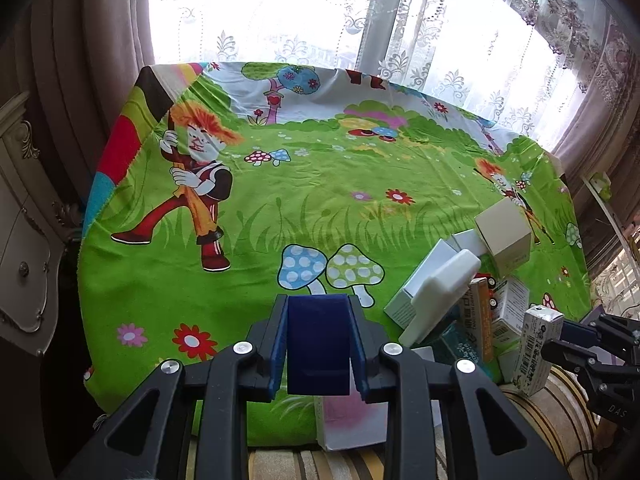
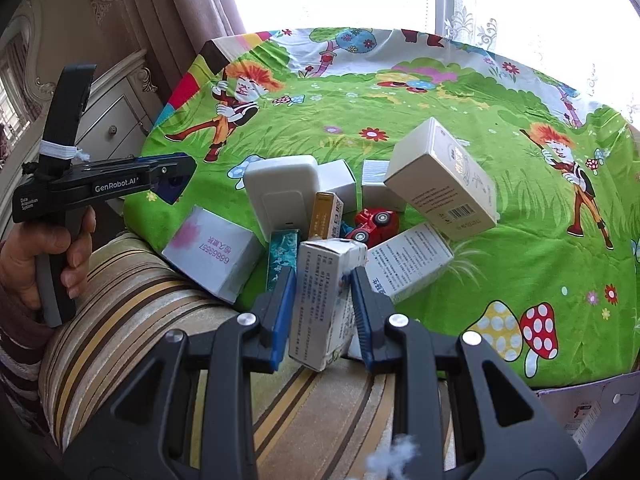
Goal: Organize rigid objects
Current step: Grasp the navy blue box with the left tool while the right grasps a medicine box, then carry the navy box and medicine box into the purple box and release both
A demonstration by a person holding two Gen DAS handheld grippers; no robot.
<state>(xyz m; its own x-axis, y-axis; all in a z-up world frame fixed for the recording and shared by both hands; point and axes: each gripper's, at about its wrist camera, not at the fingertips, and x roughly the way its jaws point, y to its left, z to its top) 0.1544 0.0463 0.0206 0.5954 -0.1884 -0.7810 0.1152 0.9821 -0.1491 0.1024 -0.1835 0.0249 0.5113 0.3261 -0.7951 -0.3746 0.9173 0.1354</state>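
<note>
The right gripper (image 2: 322, 300) held a white carton (image 2: 324, 300) upright between its pads, at the near edge of the pile (image 2: 360, 208) on the green cloth (image 2: 500, 272). The left gripper (image 1: 318, 344) clamped a dark blue block (image 1: 318, 344) over bare cloth, well apart from the pile. The big box (image 2: 442, 180) leaned tilted on smaller ones above the red car (image 2: 374, 222). Lifting the carton carelessly would likely nudge its neighbours, so the leaning box could slide or topple.

Nine boxes (image 2: 442, 178), one toy car (image 2: 374, 222).
</note>
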